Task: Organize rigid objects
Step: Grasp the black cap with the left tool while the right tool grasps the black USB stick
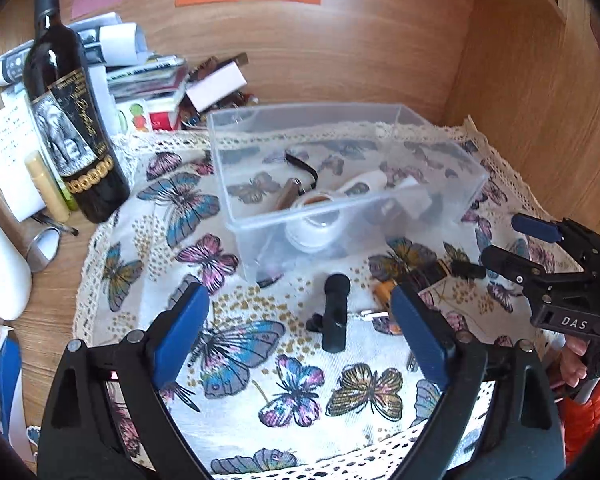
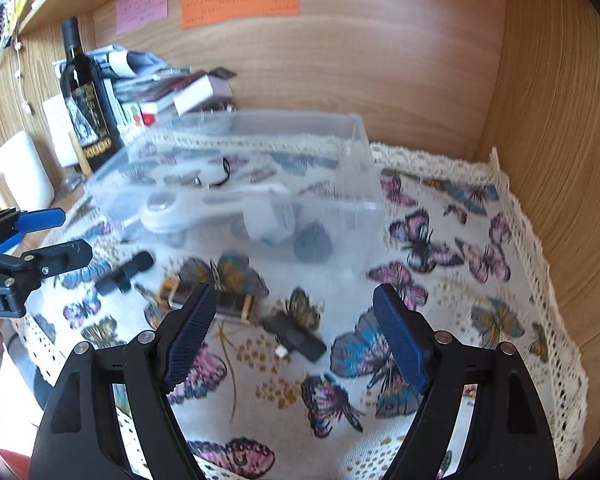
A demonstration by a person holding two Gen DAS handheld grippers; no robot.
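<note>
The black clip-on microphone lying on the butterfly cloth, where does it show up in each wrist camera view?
Left wrist view: the black clip-on microphone lies lower centre, between the open jaws, in front of the clear plastic box.
Right wrist view: the microphone lies at left of centre, below the box's left corner.
Shared landmark: the wine bottle stands at upper left in both views.

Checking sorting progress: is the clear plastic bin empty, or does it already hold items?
Not empty. The clear plastic bin has no lid on and holds several small items, among them a white round-headed object and a black strap.
</note>
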